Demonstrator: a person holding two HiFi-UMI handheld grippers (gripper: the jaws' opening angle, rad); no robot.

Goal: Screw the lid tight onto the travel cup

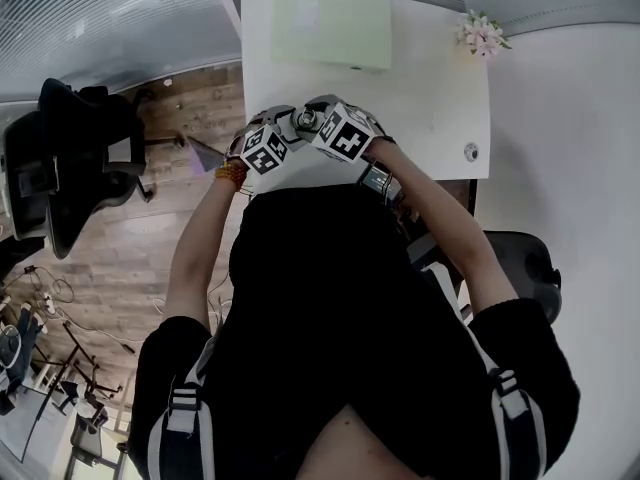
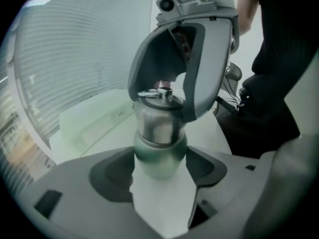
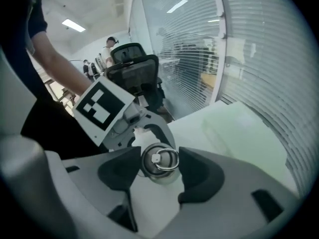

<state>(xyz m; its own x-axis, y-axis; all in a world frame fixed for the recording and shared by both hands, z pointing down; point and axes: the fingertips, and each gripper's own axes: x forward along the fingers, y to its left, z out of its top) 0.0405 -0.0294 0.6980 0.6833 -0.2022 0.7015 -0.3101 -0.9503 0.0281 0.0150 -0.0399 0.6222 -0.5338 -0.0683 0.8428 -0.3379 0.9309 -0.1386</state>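
Now left claw (image 2: 159,172) grips travel cup (image 2: 158,133) body; right claw (image 3: 155,169) clamps lid (image 3: 159,160) atop.

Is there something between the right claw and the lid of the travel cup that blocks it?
Nothing visible does. The lid already sits between the pads of the right claw, which seem to touch it, atop the travel cup held by the left claw.

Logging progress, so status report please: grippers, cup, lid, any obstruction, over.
Left gripper shut on travel cup. Right gripper shut on lid, atop it. No obstruction seen.
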